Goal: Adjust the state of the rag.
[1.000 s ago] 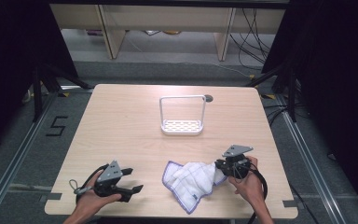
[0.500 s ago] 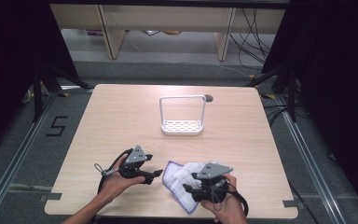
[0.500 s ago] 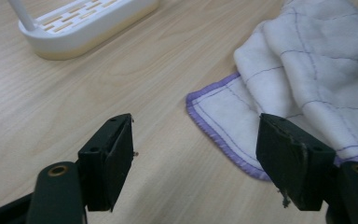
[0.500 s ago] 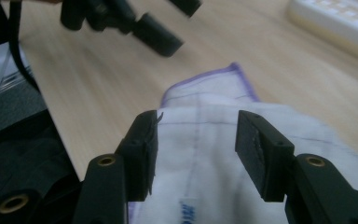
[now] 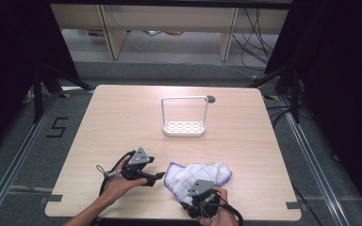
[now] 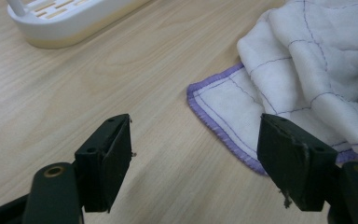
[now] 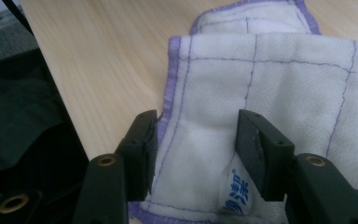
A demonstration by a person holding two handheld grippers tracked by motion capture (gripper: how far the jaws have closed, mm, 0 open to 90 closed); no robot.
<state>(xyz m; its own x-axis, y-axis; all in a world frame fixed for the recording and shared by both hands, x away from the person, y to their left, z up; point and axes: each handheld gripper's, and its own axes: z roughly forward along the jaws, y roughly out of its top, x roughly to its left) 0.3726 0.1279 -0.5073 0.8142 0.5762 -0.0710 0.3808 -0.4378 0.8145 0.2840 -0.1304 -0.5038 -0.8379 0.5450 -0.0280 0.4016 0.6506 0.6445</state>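
Both grippers have been shifted since the earlier frames: the right gripper (image 5: 201, 195) has been carried from the cloth's right side to the table's near edge, and the left gripper (image 5: 158, 176) has been brought in from the near left to just beside the cloth (image 5: 195, 173).

Cloth is seen crumpled on the near half of the table (image 5: 122, 122), right of centre, white with purple hem and thin purple grid lines.

Left gripper is held low and level, pointed at the cloth's left edge; jaws are spread wide, nothing between them but bare wood. In the left gripper view the cloth's hemmed corner (image 6: 223, 121) is seen just ahead of the right-hand jaw, not touched.

Right gripper is held at the cloth's near edge. Its jaws have just been closing a little, yet are apart; in the right gripper view (image 7: 193, 154) a fold of cloth (image 7: 261, 79) with a small blue-printed label (image 7: 235, 191) is seen between them. The left-hand jaw is at the hem; the pads are not seen pressed on the fabric.

A white rack (image 5: 184, 117) with a hoop handle is stood farther back, well apart from the cloth; its base is seen at the top left of the left gripper view (image 6: 70, 21).
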